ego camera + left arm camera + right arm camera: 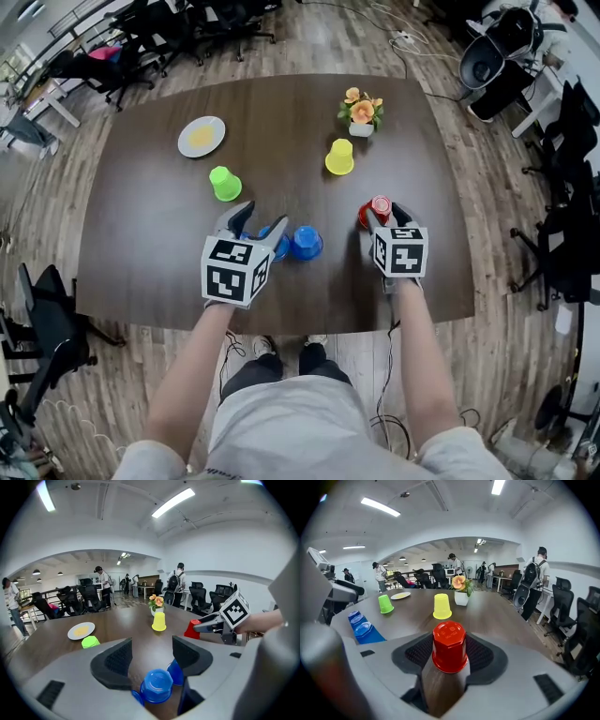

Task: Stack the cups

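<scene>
An upside-down red cup (pixel 379 205) (pixel 449 646) sits between the jaws of my right gripper (pixel 385 214) (pixel 449 654), whose pads meet its sides; it is shut on the cup. My left gripper (pixel 257 225) (pixel 151 648) stands open over an upside-down blue cup (pixel 157 686) (pixel 277 241), its pads apart from the cup. A second blue cup (pixel 306 243) (pixel 175 671) is just to the right, and a third shows at the lower left of the left gripper view. A green cup (pixel 225 183) and a yellow cup (pixel 339 157) stand inverted farther back.
The dark wooden table (pixel 141 234) also bears a white plate with yellow food (pixel 201 137) at the back left and a small flowerpot (pixel 361 112) behind the yellow cup. Office chairs (pixel 506 56) ring the table. People stand in the far room.
</scene>
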Action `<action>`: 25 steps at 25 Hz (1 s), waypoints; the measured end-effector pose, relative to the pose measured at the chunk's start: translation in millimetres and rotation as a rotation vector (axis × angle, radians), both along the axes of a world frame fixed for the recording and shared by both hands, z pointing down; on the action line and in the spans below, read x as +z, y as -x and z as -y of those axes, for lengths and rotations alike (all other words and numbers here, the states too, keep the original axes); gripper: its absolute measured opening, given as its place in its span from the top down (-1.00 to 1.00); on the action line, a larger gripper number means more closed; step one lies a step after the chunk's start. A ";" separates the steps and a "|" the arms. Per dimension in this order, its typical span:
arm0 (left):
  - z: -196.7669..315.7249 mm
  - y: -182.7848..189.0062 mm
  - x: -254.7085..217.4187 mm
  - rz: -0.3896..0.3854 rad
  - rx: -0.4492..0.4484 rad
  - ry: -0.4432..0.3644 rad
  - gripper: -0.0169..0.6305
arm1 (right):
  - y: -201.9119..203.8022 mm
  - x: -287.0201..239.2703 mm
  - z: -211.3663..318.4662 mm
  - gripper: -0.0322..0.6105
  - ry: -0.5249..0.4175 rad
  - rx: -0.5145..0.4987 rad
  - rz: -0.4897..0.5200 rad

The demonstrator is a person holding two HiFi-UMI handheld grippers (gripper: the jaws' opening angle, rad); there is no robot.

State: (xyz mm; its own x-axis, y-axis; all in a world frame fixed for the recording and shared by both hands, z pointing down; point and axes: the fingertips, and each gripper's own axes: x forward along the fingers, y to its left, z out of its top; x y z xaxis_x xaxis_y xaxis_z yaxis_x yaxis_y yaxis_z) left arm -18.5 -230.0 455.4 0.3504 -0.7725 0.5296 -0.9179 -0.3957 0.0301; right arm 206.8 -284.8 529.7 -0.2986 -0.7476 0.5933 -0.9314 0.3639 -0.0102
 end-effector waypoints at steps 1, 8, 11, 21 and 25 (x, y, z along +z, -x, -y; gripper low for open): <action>-0.1 2.4 0.0 0.000 -0.005 0.001 0.11 | 1.5 -2.8 0.6 0.20 -0.005 -0.004 0.000; -3.5 15.7 -1.3 -0.010 -0.010 -0.001 0.11 | 39.7 -41.2 -5.3 0.20 -0.063 -0.089 0.017; -6.0 23.6 -2.5 -0.021 -0.009 -0.005 0.11 | 63.5 -58.5 -11.0 0.20 -0.085 -0.136 0.025; -14.7 57.2 -3.9 -0.048 -0.006 -0.018 0.11 | 137.3 -92.8 -35.2 0.20 -0.093 -0.280 0.053; -19.5 67.0 -4.4 -0.056 0.004 -0.017 0.11 | 161.9 -94.0 -51.1 0.20 -0.067 -0.335 0.049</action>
State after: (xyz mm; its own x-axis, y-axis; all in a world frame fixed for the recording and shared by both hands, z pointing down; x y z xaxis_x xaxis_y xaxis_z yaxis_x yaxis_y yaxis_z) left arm -85.4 -210.6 451.0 0.3827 -0.7798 0.4954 -0.9132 -0.4006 0.0748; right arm 44.9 -233.6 435.6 -0.5611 -0.6400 0.5249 -0.7590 0.6509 -0.0177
